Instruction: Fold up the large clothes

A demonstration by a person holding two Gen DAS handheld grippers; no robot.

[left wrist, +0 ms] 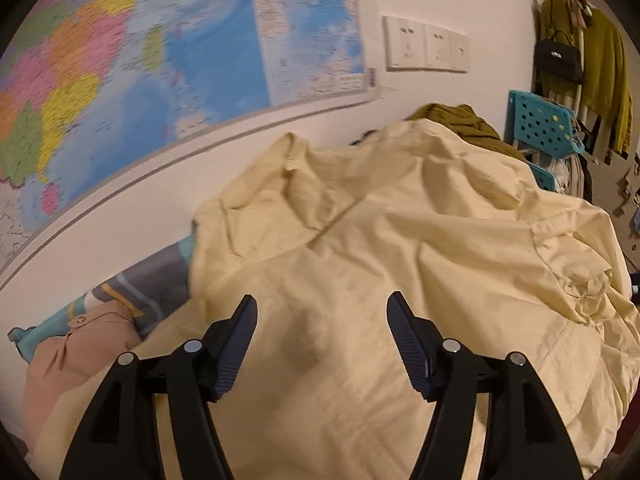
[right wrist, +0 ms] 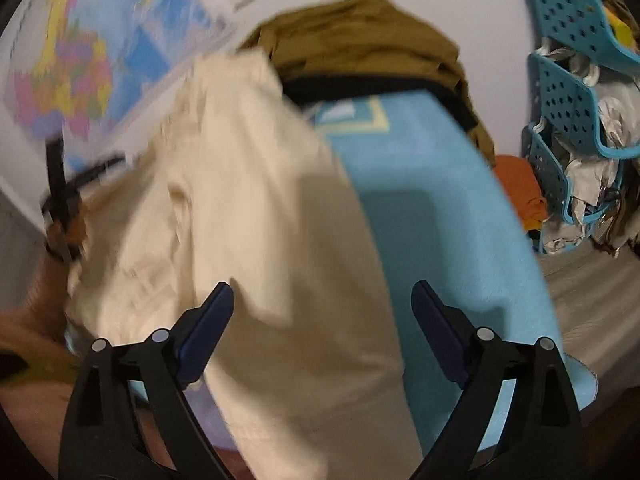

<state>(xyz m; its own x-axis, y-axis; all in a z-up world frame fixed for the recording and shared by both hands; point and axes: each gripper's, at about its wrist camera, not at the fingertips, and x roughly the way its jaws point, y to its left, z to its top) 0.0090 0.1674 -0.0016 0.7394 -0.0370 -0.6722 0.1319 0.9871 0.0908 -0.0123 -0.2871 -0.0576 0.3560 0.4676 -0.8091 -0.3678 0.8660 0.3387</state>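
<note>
Both tongs, left (left wrist: 322, 340) and right (right wrist: 322, 330), are wide and empty over the cream jacket (left wrist: 380, 260), heaped on the blue bed (right wrist: 432, 220). I'd grab the hem at 6 o'clock, flattening wrinkles before folding toward 12.

White wall carries a coloured map (left wrist: 120, 60) and sockets (left wrist: 426, 44); teal baskets (right wrist: 568, 92) stacked right, pale wooden floor (right wrist: 592, 292) below.
</note>
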